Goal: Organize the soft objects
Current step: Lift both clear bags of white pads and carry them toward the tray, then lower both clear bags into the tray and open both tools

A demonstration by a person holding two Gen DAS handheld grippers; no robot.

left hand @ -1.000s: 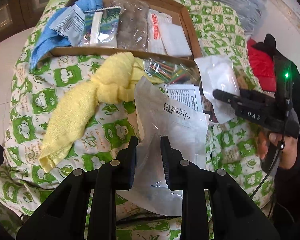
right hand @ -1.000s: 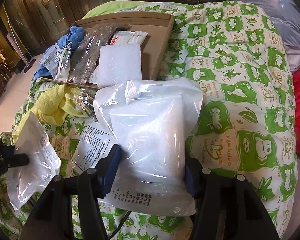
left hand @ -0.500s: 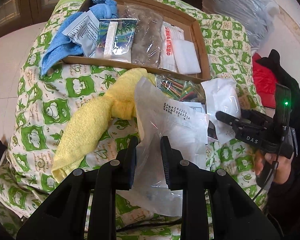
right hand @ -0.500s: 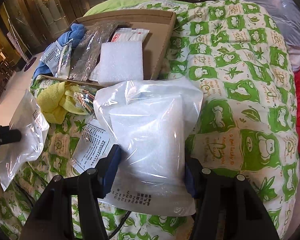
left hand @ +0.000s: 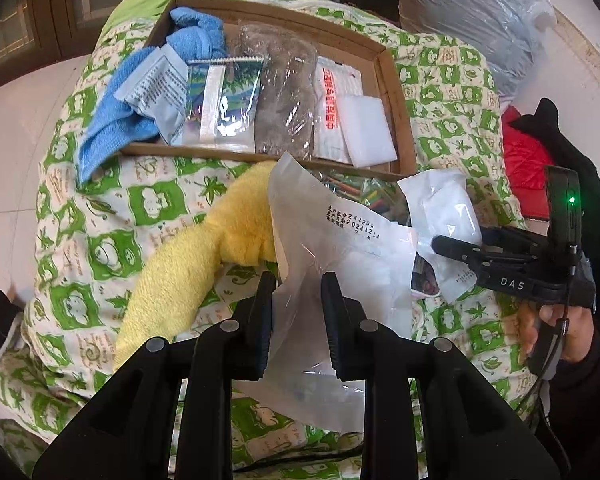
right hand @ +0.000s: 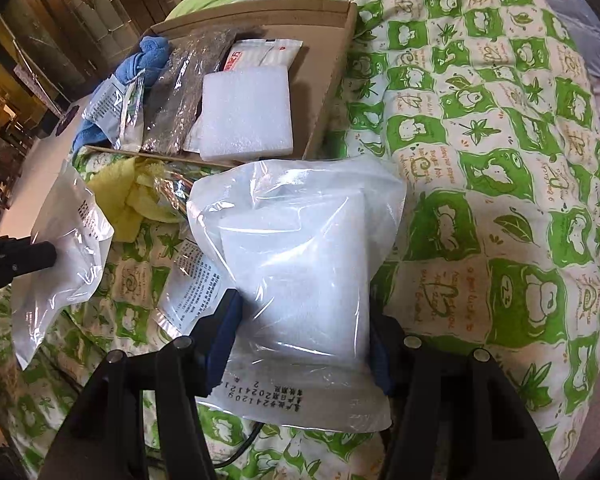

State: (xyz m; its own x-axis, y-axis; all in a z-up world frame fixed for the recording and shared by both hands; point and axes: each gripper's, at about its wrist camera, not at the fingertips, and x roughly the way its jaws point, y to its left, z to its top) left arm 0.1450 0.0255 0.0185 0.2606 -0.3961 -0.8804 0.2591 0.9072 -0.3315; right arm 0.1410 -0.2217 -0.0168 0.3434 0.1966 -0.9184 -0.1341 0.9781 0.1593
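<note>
My left gripper (left hand: 296, 312) is shut on a clear plastic bag (left hand: 340, 248) with printed dates, held above the green patterned quilt (left hand: 100, 248). My right gripper (right hand: 300, 336) is shut on a second clear bag (right hand: 300, 248) holding a white foam pad. That gripper also shows in the left wrist view (left hand: 456, 246), with its bag (left hand: 444, 208). The left-hand bag shows in the right wrist view (right hand: 64, 240). A cardboard box (left hand: 400, 96) beyond holds a blue towel (left hand: 112, 120), several packets and a white foam block (right hand: 248, 112). A yellow towel (left hand: 188, 264) lies before the box.
A packet of coloured sticks (left hand: 360, 190) lies by the box's near wall. A printed packet (right hand: 192, 284) lies on the quilt beside my right gripper. A large grey plastic sack (left hand: 480, 20) and a red cloth (left hand: 524, 164) lie to the right.
The left gripper has risen and moved toward the box with its bag; the box looks nearer and lower in view. The right gripper and its bag have barely moved.
</note>
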